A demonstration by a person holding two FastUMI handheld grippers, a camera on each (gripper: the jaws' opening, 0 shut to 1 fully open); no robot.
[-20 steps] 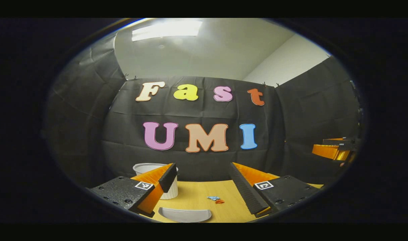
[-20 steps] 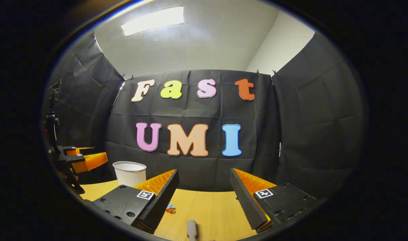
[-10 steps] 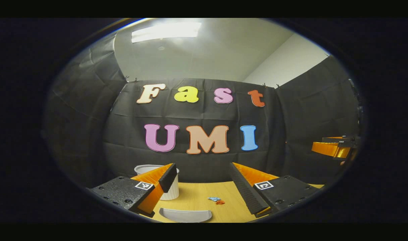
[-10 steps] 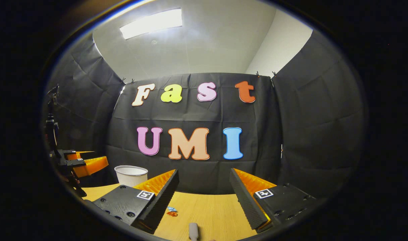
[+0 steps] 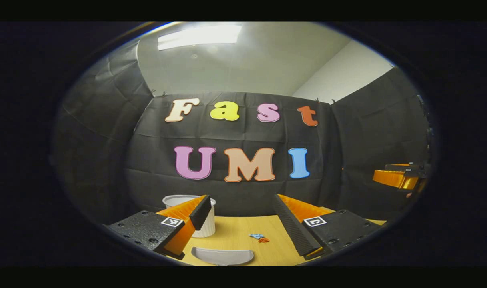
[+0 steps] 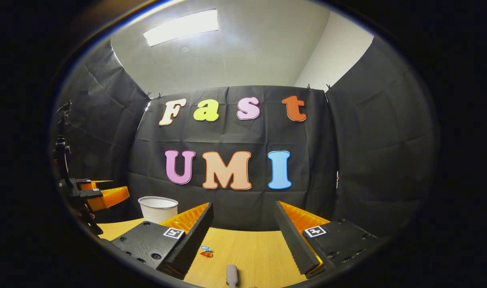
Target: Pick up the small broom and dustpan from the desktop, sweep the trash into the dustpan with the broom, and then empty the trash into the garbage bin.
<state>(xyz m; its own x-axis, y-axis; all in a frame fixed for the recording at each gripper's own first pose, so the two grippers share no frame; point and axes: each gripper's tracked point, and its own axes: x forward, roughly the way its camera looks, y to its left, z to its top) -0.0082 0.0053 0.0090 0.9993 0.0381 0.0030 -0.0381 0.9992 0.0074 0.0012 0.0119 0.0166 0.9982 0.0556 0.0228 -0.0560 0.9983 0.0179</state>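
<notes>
A: What is cut off or hard to read here?

B: In the left gripper view the dustpan [image 5: 222,256] lies on the wooden desktop [image 5: 235,232] at the bottom edge; I see its pale curved back wall, and the rest runs out of sight. In the right gripper view just the grey tip of the broom handle [image 6: 232,275] pokes up from the bottom edge; the bristles are out of sight.

A: And the trash?

B: Small blue and red scraps [image 5: 259,238], lying on the desktop between the left gripper's fingers as seen from its camera, beyond the dustpan. Too small to tell what they are. In the right gripper view they sit just beside the left-hand finger.

A: The bin?

B: The white ribbed garbage bin [image 5: 205,222] stands upright at the back left of the desktop, partly hidden behind a finger. Its rim is clearer in the right gripper view.

A: How are the tongs posed?

B: The left gripper [image 5: 243,218] hangs level above the desktop, fingers spread wide apart, nothing between them. The right gripper [image 6: 243,224] is likewise level, fingers wide apart and holding nothing, with the broom handle below the gap. At the far left of the right gripper view the other gripper hovers above the desktop edge.
</notes>
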